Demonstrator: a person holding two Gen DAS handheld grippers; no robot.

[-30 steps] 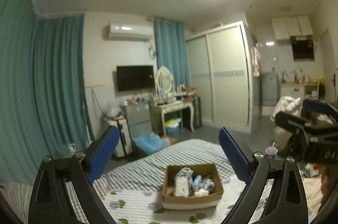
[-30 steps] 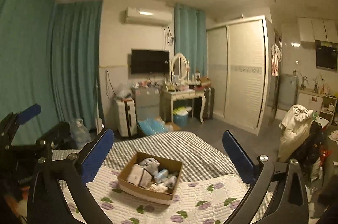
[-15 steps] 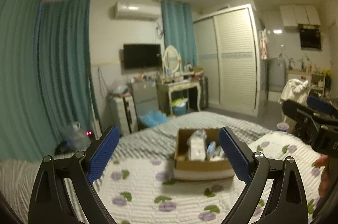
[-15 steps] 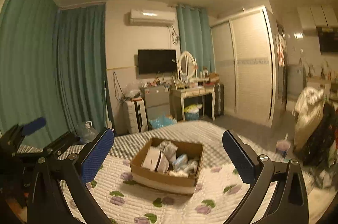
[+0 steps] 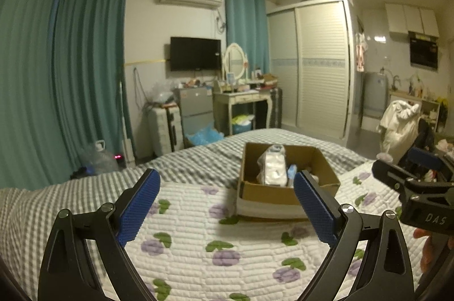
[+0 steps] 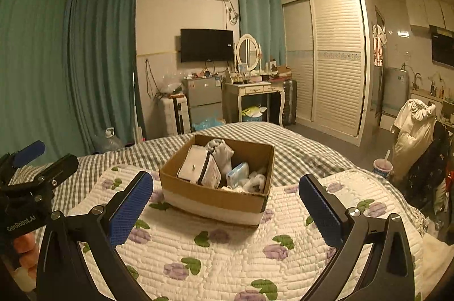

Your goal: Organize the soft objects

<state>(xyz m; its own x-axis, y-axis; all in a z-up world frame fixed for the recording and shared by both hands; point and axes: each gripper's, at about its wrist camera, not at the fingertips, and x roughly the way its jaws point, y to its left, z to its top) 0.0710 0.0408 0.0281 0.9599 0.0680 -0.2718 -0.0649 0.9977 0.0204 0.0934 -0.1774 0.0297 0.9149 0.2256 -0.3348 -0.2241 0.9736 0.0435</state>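
Left gripper [image 5: 225, 206]: jaws spread wide, nothing between the blue pads; it hangs low over the quilt, aimed at the near left corner of the box.
Right gripper [image 6: 225, 208]: also released and empty, its fingers framing the box from the near side.
Cardboard box [image 6: 218, 197]: sits on the quilt just beyond both pairs of fingertips, open at the top, a white band round its base.
Soft objects: all that can be seen lie inside the box, namely a white wrapped tissue pack [image 6: 198, 166], a grey-white plush piece [image 6: 222, 152], a small light-blue packet [image 6: 238, 173] and some crumpled white bits [image 6: 255, 181] in the far right corner.
Floral quilt [image 6: 227, 252]: no loose soft thing shows on the part in view.
Checked bedspread [image 5: 198, 156]: runs on beyond the quilt toward the foot of the bed.
Change over the last second: both cameras have dropped and closed in; the box has grown from a small shape far down the bed to one filling the gap between the fingers.
Meaning for the task: both tools are lining up on the box or its contents. Whether items are about to be lifted out for sorting, or were just dropped in, the scene does not settle.
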